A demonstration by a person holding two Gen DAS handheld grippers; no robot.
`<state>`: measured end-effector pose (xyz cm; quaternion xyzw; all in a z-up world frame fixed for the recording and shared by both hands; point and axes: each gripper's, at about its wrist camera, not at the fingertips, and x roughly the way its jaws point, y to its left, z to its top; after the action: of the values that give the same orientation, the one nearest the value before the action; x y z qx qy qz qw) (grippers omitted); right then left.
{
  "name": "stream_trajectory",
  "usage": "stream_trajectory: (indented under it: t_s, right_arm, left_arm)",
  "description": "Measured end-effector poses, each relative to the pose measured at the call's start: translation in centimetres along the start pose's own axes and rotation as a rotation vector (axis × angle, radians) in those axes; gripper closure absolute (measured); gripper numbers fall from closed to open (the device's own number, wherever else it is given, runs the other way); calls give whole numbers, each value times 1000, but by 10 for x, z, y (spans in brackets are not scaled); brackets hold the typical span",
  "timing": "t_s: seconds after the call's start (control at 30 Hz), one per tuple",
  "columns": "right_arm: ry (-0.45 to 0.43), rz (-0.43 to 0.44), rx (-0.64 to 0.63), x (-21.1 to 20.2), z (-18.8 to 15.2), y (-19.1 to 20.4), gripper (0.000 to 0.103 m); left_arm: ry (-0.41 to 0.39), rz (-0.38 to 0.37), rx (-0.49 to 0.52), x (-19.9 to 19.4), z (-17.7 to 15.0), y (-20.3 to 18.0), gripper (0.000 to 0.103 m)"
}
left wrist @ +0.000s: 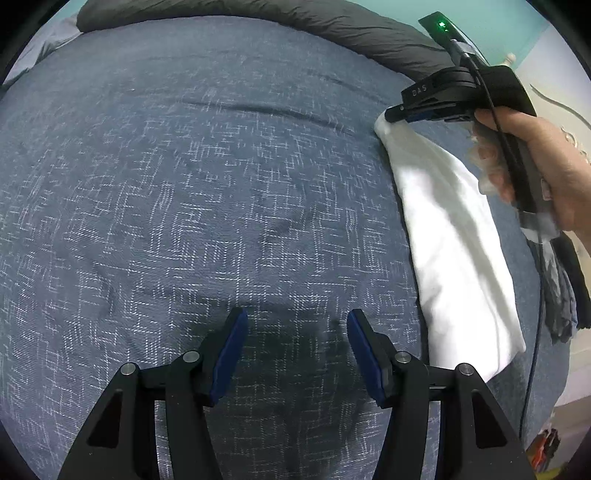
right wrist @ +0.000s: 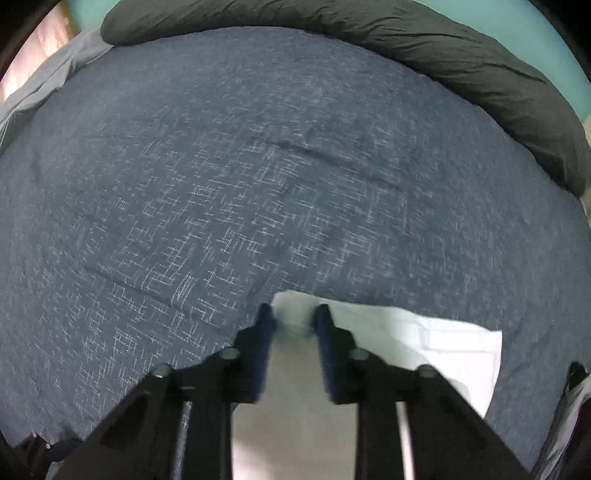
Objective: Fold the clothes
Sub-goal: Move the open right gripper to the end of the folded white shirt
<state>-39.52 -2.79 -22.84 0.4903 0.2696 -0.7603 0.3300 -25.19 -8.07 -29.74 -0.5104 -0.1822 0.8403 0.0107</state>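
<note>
Left wrist: dark pillow (left wrist: 332,29), blue bedspread (left wrist: 184,184)

Left wrist view: folded cloth (left wrist: 454,236) lies on bed (left wrist: 203,184) at 3 o'clock. Right claw (left wrist: 397,114) sits at cloth's far end, 1 o'clock, hand (left wrist: 546,166) behind it. Left claw (left wrist: 297,321) at 6 o'clock over bare bed. Rolled duvet (left wrist: 332,29) along far edge, 12 o'clock. Clothes pile (left wrist: 565,295) beyond cloth at 4 o'clock.
</note>
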Motion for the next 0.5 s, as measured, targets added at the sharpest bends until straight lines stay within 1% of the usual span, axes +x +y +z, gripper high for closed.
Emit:
stream_trajectory:
  t_s: [0.13,0.23,0.3,0.33,0.43,0.5]
  right_arm:
    - [-34,31,38,-2,2,-10,93]
    - [-54,91,132,0,2,-27,93]
    - [-62,134,159,-2,1,-33,92]
    - [-66,155,170,-3,0,-35,90]
    - [-78,219,203,-7,-2,-42,89]
    - [-86,262,224,-10,-4,-47,81]
  left_arm:
    - [2,0,-1,0,-1,0,43]
    - [6,-3,2,0,-2,-2,43]
    - [6,-4,4,-1,-3,-2,43]
    - [6,-4,3,-1,-3,-2,43]
    - [7,-4,2,-1,-3,-2,43]
    - [8,-5,1,-1,-4,-2,43]
